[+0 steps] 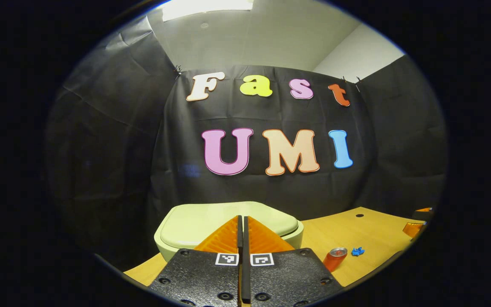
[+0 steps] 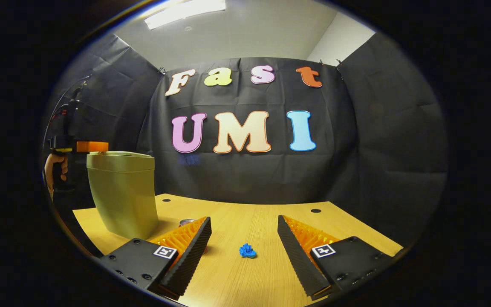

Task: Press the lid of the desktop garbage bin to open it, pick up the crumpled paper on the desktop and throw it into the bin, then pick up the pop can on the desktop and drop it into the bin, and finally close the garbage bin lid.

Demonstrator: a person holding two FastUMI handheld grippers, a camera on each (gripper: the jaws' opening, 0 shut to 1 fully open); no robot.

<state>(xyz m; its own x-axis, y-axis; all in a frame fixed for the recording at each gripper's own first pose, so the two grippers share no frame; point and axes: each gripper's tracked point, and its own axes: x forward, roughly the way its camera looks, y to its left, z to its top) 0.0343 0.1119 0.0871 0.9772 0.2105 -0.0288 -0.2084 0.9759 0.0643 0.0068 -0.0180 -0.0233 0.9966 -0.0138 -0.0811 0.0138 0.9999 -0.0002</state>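
Observation:
A pale green bin [image 2: 122, 192] stands at the left of the wooden desk [image 2: 245, 221], its lid [image 1: 203, 221] down. My left gripper [image 1: 243, 221] is shut with nothing in it, its tips just over the lid; from the right gripper view that same gripper [image 2: 92, 146] sits at the lid's top edge, held by a hand [image 2: 53, 168]. A small crumpled blue paper [image 2: 247, 250] lies on the desk ahead of my open right gripper [image 2: 244, 230]. The pop can [image 1: 335, 258] lies on its side near the paper [image 1: 358, 251]; my right gripper's finger mostly hides the can [image 2: 187, 222].
The desk has small dark holes [image 2: 315, 210] near its back edge. Black cloth walls close the booth behind and on both sides. The other gripper's fingers [image 1: 416, 226] show at the desk's right edge in the left gripper view.

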